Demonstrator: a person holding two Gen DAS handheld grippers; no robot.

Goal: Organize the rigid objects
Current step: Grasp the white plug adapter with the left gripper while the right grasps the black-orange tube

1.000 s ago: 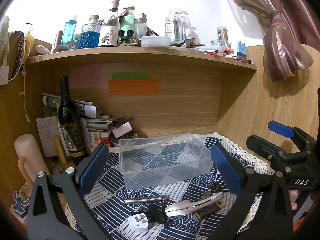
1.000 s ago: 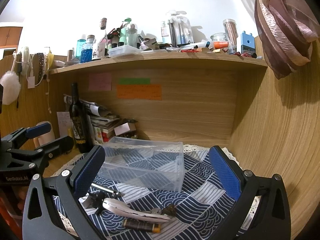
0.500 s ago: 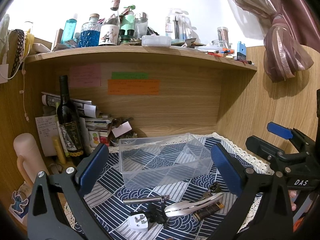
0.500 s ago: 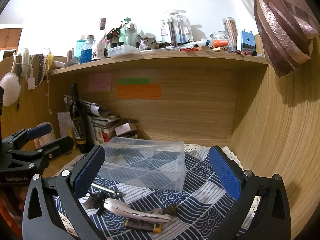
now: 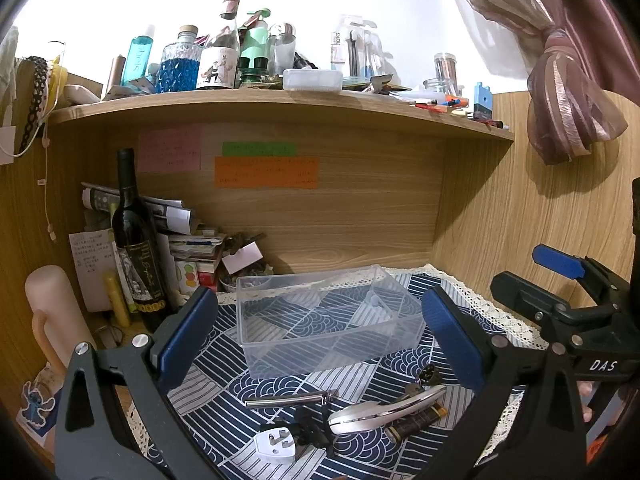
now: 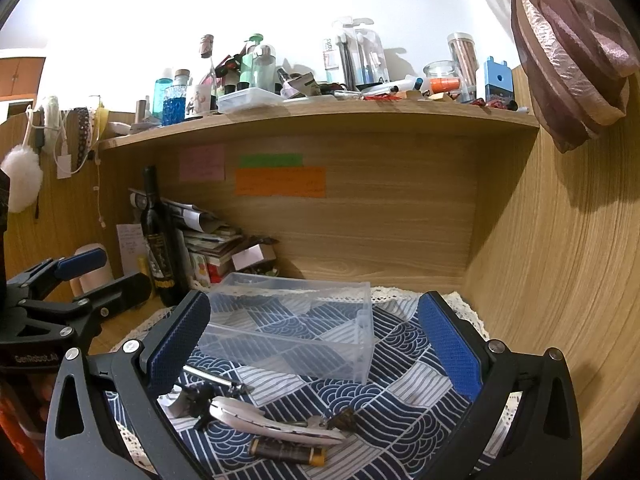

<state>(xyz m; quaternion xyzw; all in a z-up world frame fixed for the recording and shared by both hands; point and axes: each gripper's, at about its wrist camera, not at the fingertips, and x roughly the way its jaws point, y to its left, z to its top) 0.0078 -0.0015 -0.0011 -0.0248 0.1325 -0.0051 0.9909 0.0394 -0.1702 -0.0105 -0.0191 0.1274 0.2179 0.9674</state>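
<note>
A clear plastic divided box point(image 5: 328, 320) stands empty on the blue patterned cloth; it also shows in the right wrist view point(image 6: 292, 328). In front of it lie a white plug point(image 5: 277, 445), a metal rod point(image 5: 288, 400), a silver curved handle point(image 5: 384, 410), a battery point(image 5: 416, 422) and keys point(image 5: 424, 378). The right wrist view shows the handle point(image 6: 272, 420), battery point(image 6: 286, 450) and rod point(image 6: 212, 378). My left gripper point(image 5: 316, 340) is open and empty above the items. My right gripper point(image 6: 312, 344) is open and empty, to the right.
A wine bottle point(image 5: 136, 248) and stacked papers point(image 5: 188, 240) stand at the back left. A cluttered shelf point(image 5: 280, 100) overhangs the desk. Wooden walls close the back and right. A pink cylinder point(image 5: 52, 312) stands at the far left.
</note>
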